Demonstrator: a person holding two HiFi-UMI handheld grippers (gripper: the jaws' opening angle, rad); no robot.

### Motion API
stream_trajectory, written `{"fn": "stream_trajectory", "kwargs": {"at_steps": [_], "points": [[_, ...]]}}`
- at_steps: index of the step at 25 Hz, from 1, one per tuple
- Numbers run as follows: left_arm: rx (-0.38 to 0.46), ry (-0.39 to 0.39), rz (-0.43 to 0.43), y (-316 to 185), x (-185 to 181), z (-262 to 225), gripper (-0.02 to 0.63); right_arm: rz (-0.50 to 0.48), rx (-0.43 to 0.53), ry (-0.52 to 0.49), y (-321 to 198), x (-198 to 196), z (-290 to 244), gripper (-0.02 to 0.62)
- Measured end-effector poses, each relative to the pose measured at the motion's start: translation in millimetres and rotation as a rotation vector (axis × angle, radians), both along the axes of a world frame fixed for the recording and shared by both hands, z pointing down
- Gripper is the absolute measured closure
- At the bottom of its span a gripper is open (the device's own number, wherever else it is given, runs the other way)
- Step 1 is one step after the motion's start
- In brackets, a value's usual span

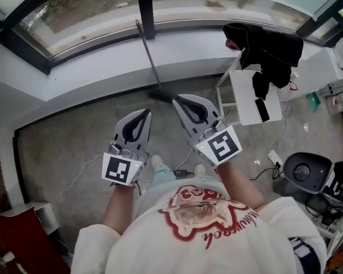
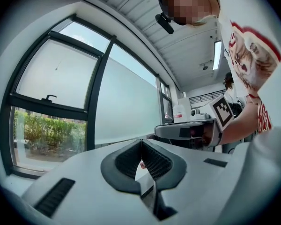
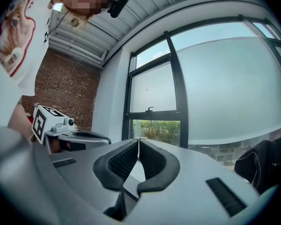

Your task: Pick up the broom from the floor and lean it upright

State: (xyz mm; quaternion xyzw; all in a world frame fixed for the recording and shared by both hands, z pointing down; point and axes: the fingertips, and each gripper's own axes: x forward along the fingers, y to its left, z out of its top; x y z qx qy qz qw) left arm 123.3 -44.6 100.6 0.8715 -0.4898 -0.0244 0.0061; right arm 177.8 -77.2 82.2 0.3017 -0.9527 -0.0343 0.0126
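Observation:
The broom stands upright with its thin grey handle (image 1: 147, 53) leaning against the window frame and its dark head (image 1: 160, 96) on the floor by the white sill. My left gripper (image 1: 146, 112) is shut and holds nothing; in its own view the left gripper (image 2: 141, 140) points level at the window. My right gripper (image 1: 175, 97) is shut and empty too, its tip just right of the broom head in the head view and apart from the handle. The right gripper (image 3: 138, 139) also faces the window. Neither gripper view shows the broom.
A white table (image 1: 246, 104) at the right carries a black garment (image 1: 268, 50) and a dark phone (image 1: 262, 109). Cables (image 1: 274, 153) and a round black-and-white appliance (image 1: 303, 170) lie on the floor to the right. A red object (image 1: 17, 238) sits at lower left.

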Motion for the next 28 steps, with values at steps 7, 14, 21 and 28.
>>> {"fn": "stream_trajectory", "kwargs": {"at_steps": [7, 14, 21, 28], "points": [[0.032, -0.010, -0.103, 40.5, 90.1, -3.8, 0.584, -0.055, -0.006, -0.017, 45.7, 92.9, 9.6, 0.568], [-0.008, -0.017, -0.160, 82.2, 138.1, -7.9, 0.584, -0.113, -0.023, -0.004, 64.7, 122.9, 14.0, 0.568], [0.001, -0.033, -0.108, 79.0, 127.7, -16.2, 0.584, -0.097, 0.034, 0.002, 69.8, 108.9, -9.1, 0.568], [0.056, -0.039, -0.091, 85.3, 101.7, -37.1, 0.584, -0.088, 0.024, -0.030, 84.6, 78.3, -12.6, 0.569]]}}
